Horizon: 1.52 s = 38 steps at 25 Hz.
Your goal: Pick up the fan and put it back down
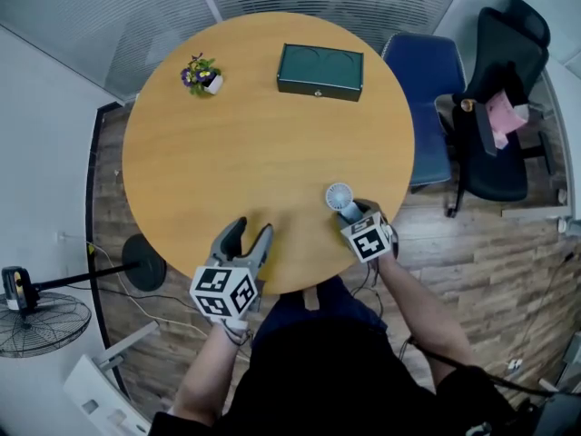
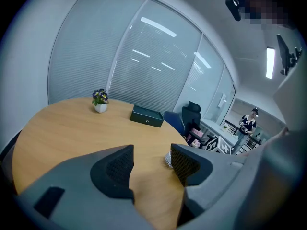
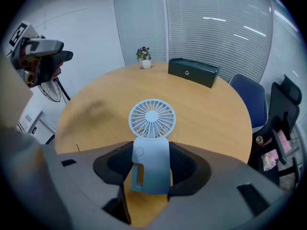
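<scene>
A small pale-blue handheld fan (image 1: 339,195) with a round white grille stands upright near the right front edge of the round wooden table (image 1: 272,143). My right gripper (image 1: 356,211) is shut on the fan's body (image 3: 151,128), with a pad pressed against each side. The right gripper view does not show whether the base touches the tabletop. My left gripper (image 1: 247,234) hovers over the table's near edge with its jaws open and nothing between them (image 2: 151,164). A sliver of the fan's grille (image 2: 168,159) peeks past its right finger.
A dark green box (image 1: 320,71) and a small potted flower (image 1: 201,74) sit at the table's far side. A blue chair (image 1: 427,107) and a black office chair (image 1: 499,125) stand to the right. A floor fan (image 1: 36,321) is at the lower left.
</scene>
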### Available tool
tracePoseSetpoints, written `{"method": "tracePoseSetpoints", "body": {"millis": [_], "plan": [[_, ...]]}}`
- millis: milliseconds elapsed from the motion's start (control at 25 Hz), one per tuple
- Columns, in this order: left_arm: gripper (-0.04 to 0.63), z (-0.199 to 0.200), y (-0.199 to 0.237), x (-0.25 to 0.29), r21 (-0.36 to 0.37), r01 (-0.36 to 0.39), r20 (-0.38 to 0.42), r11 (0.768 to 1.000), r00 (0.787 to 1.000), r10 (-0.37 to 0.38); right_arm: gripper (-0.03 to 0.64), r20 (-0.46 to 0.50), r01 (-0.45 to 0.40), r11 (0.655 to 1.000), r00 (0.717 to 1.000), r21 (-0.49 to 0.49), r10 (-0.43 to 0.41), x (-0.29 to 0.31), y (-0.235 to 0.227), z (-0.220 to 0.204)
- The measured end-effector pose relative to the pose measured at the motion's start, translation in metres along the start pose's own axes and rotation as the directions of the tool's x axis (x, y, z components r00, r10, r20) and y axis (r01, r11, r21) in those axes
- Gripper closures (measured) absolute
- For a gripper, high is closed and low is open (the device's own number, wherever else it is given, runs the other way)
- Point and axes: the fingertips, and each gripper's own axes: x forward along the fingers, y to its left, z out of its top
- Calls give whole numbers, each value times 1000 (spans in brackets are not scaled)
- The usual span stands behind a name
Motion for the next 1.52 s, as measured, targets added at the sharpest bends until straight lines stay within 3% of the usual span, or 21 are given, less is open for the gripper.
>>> {"method": "tracePoseSetpoints", "body": {"millis": [360,600,680,920,1080,1280,1520], "plan": [[356,-4,4,2,16,-11,-7,1000,1000,11,394,-66,-18,1000,998,-6,18,12,7,-18],[356,-4,14,-5,4,-21,0,1000,1000,21,391,-57,2,999,998,-50,-5,14,9,-13],[356,-3,16,-6,-1,-22,3,1000,1000,22,362,-65,-6,998,998,-57,3,14,12,-15],[356,0,24,-8,-5,-18,18,1000,1000,18,342,-5,-8,1000,1000,26,8,-2,13,-3],[356,8,29,-17,6,-19,38,1000,999,19,354,92,16,996,995,88,-24,-26,8,18],[356,31,32,-25,20,-12,87,1000,996,10,371,268,38,994,961,103,-64,-66,3,76],[357,77,34,-43,63,-29,184,998,983,17,416,472,82,988,871,132,-135,-129,4,154]]}}
